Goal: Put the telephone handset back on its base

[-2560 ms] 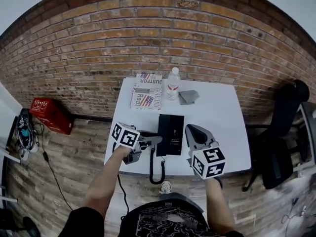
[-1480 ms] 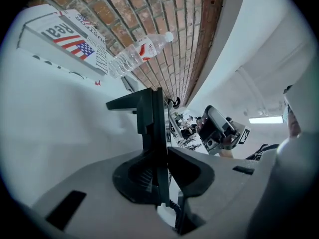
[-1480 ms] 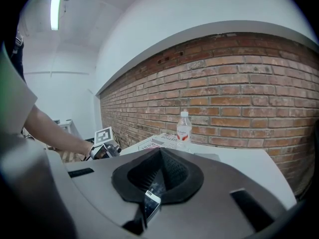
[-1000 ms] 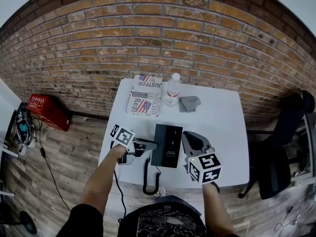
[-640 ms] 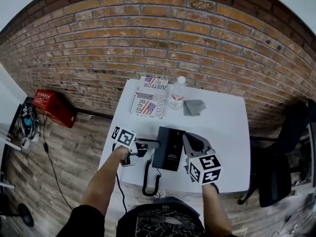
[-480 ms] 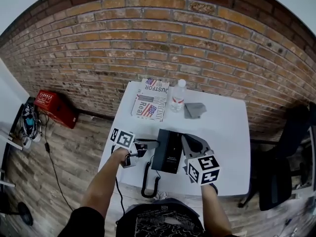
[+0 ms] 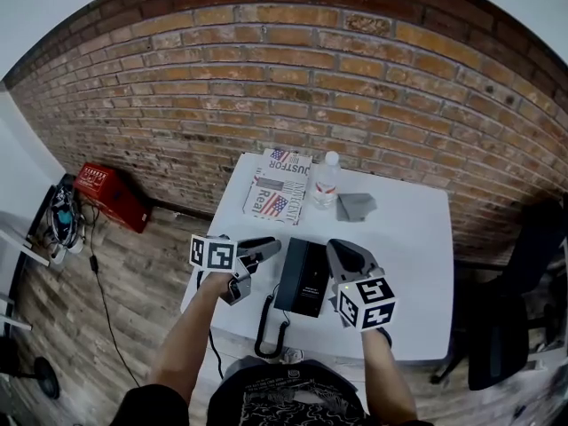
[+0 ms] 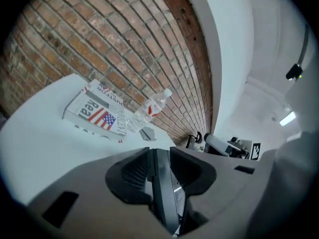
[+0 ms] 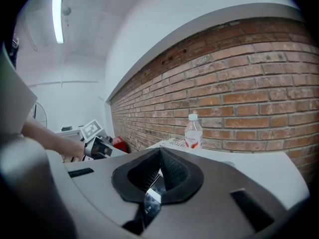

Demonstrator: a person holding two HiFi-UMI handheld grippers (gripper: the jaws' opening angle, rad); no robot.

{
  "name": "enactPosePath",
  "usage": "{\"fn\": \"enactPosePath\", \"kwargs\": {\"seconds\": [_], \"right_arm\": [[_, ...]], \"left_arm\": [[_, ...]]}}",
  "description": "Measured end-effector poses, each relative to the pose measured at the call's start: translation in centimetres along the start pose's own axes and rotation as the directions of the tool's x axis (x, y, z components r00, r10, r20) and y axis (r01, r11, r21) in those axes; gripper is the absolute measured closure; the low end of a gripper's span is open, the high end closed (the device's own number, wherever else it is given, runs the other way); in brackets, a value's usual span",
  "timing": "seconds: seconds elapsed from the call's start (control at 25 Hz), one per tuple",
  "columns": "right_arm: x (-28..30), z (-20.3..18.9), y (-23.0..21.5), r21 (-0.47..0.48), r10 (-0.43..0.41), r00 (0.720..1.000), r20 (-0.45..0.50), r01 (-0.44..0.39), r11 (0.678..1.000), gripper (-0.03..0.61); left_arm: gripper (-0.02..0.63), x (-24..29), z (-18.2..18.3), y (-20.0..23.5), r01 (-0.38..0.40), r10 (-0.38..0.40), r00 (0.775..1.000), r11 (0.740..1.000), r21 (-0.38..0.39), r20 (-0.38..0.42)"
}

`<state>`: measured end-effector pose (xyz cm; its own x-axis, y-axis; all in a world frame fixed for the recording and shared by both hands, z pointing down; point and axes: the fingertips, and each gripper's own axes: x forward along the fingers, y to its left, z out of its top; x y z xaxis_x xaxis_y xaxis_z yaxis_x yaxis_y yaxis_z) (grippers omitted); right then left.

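The black telephone (image 7: 306, 282) lies on the white table (image 7: 408, 273), with its coiled cord (image 7: 266, 327) looping off the near edge. The handset (image 7: 286, 282) seems to lie along the phone's left side, dark on dark and hard to make out. My left gripper (image 7: 269, 245) hovers just left of the phone's far left corner, tilted up. Its jaws (image 8: 160, 153) stand slightly open with nothing held; the phone shows through the gap. My right gripper (image 7: 342, 248) hangs over the phone's right edge, jaws (image 9: 160, 152) shut and empty.
At the far side of the table lie a folded newspaper (image 7: 280, 185), a water bottle (image 7: 326, 178) and a grey cloth (image 7: 355, 206). A brick wall runs behind. A red box (image 7: 111, 193) sits on the floor to the left, a black chair (image 7: 524, 309) to the right.
My left gripper has drawn back to the left, off the phone's left edge, and tipped upward. The right gripper has stayed over the phone's right side.
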<state>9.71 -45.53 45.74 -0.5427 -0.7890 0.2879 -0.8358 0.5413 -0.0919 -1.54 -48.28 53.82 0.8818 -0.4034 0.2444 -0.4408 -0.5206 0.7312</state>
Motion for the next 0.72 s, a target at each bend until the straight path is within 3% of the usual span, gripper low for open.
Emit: {"fn": "enactPosePath", "kwargs": {"seconds": [0.16,0.36,0.72], "right_arm": [[-0.1,0.5,0.0,0.006,-0.002,1.000,0.011,0.002,1.000,0.577],[-0.4,1.4,0.3,0.012,-0.015,1.000,0.020,0.015,1.000,0.577],[-1.1,3.5,0.7,0.021,-0.085,0.995,0.058,0.084,0.996,0.577]], "left_arm": [[0.505,-1.2,2.3,-1.6,-0.136,0.128,0.990,0.978,0.159,0.061],[0.505,-3.0,4.9,-4.7,-0.249,0.211,0.966,0.913,0.324,0.148],[0.525,-5.4,7.5,-8.5,-0.377,0.280,0.924,0.788,0.486,0.262]]}}
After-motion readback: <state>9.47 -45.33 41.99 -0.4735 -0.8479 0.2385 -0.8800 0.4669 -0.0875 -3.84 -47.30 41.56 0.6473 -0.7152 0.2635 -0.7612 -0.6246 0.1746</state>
